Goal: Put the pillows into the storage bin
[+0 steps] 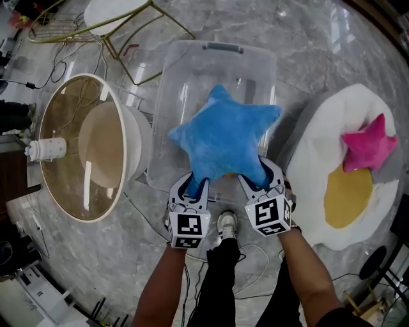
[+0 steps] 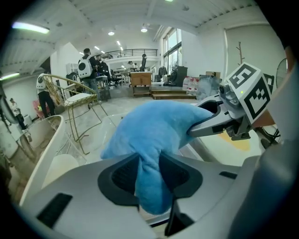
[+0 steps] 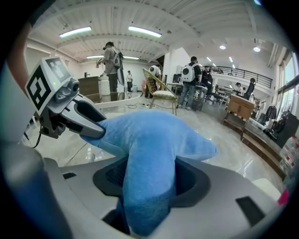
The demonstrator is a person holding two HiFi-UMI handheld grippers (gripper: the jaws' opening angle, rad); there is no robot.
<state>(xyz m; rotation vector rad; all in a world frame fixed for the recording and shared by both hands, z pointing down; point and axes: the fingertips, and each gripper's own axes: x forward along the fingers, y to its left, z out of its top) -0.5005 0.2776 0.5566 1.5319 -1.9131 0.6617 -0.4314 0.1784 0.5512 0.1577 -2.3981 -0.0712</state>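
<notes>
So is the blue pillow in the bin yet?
Not yet: left gripper and right gripper each clamp a point of the blue pillow, held over the open bin.

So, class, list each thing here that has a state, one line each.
Blue star pillow: held over the bin by two of its arms.
Left gripper: fingers shut on the pillow.
Right gripper: fingers shut on the pillow.
Storage bin: open, no lid.
Pink star pillow: lying on the white cushion.

We stand on a grey marble floor (image 1: pixel 319 57). Directly on it sit a clear storage bin (image 1: pixel 255 70) ahead of us, a round cream tub (image 1: pixel 112 150) just beside the bin's left wall, a white egg-shaped cushion (image 1: pixel 313 172) to the right, and a gold-framed chair (image 1: pixel 115 13) beyond. Our shoe (image 1: pixel 227 225) stands near the bin.
</notes>
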